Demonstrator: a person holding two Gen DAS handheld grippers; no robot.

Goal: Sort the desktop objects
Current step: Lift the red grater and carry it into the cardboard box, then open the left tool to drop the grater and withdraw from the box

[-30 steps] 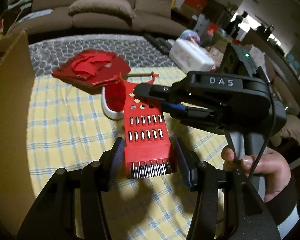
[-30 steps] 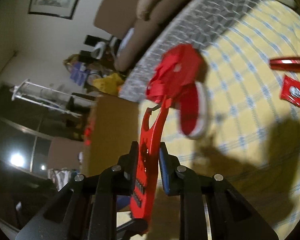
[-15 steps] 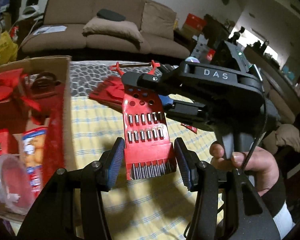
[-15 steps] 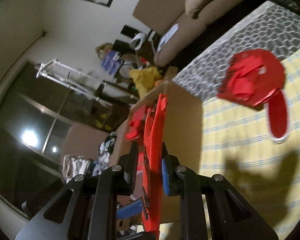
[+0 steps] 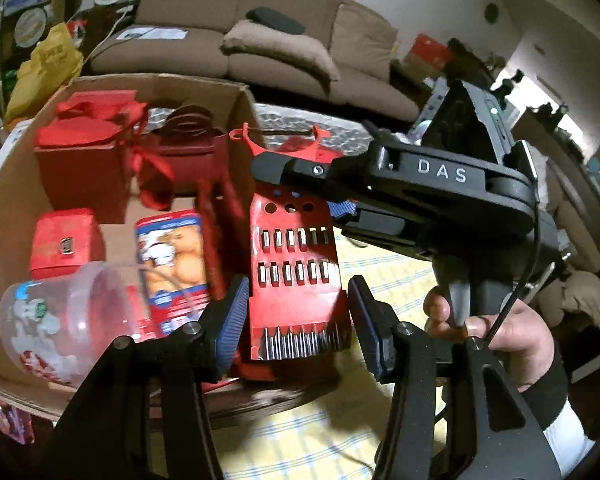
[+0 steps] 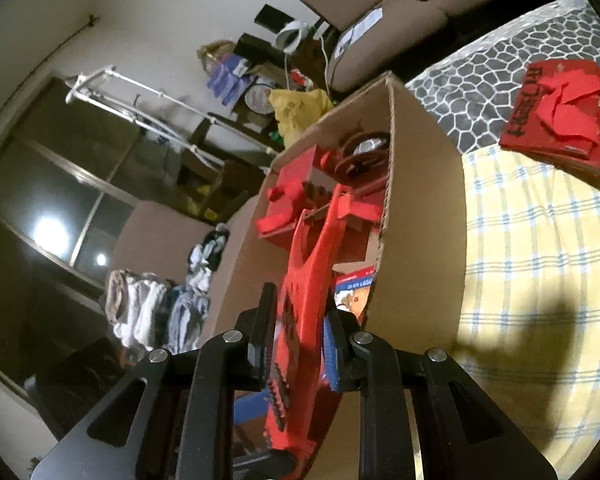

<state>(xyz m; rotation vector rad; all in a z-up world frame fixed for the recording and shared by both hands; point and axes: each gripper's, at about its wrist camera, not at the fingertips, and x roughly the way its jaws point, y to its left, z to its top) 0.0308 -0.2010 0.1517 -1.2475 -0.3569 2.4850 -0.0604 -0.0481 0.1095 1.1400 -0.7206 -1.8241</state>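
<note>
A red grater [image 5: 294, 272] with rows of metal slots is held in the air by both grippers above the right wall of a cardboard box [image 5: 4, 200]. My left gripper [image 5: 296, 312] is shut on its wide lower end. My right gripper [image 6: 296, 332] is shut on its upper part, edge-on in the right wrist view, where the grater [image 6: 312, 276] points toward the box [image 6: 420, 208]. The right gripper's black body [image 5: 440, 184] crosses the left wrist view.
The box holds red gift boxes [image 5: 80, 152], a dark red handbag [image 5: 188, 148], a cookie packet [image 5: 172, 256] and a clear plastic jar [image 5: 60, 320]. A red folder with red paper [image 6: 556, 120] lies on the yellow checked tablecloth [image 6: 540, 260]. A sofa [image 5: 260, 40] stands behind.
Both grippers carried the grater leftward from over the tablecloth to above the box. The red-and-white dish and folder dropped out of the left wrist view.
</note>
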